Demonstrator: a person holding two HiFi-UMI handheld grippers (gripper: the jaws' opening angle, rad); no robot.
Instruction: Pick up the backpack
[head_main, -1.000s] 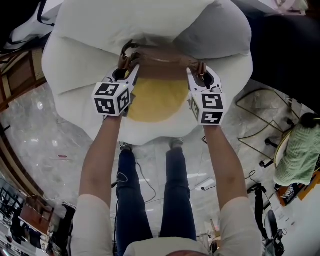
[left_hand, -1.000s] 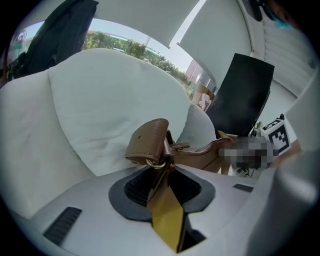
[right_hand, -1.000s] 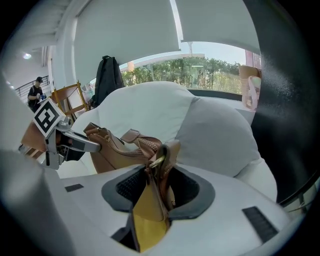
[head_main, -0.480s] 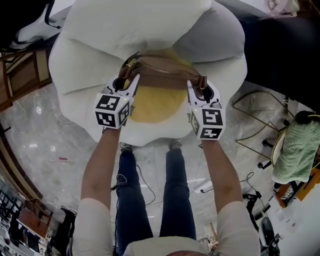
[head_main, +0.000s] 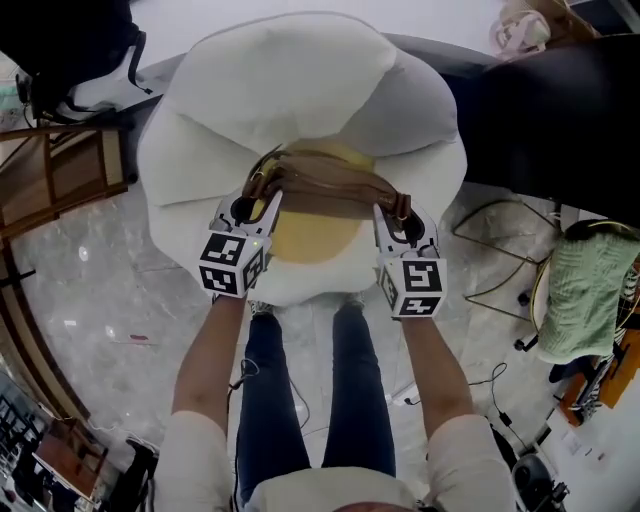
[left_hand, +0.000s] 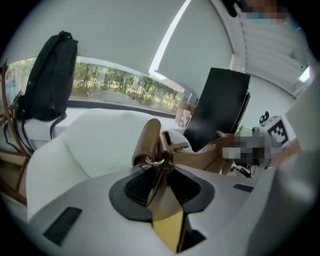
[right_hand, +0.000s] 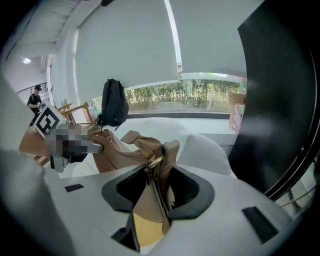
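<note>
Quick one from my end of the rig. Both tools are clamped on the tan backpack (head_main: 325, 190), one at each end.

The left gripper (head_main: 250, 200) has its jaws pinched on a folded strap tab. In the left gripper view (left_hand: 160, 170) the tan leather runs right through the black pads, with a brass ring (left_hand: 156, 161) sitting just past the tips. The right gripper (head_main: 400, 215) is doing the same on its side. In the right gripper view (right_hand: 157, 180) the strap end (right_hand: 167, 152) and its ring are squeezed between the pads.

So the backpack is strung between the two tools, its body sagging across the gap, and from the left one it runs off to the right (left_hand: 200, 157). From the right one it runs off to the left (right_hand: 117, 150).

Directly below both grippers is that big white petal-shaped cushion (head_main: 290, 80) with the yellow centre (head_main: 305, 235). I can't tell if the bag's underside touches it.

Far out beyond the left jaws, up to the left, there's a black bag (left_hand: 50, 75) hanging by the window. The right tool sees it ahead too (right_hand: 114, 107).
</note>
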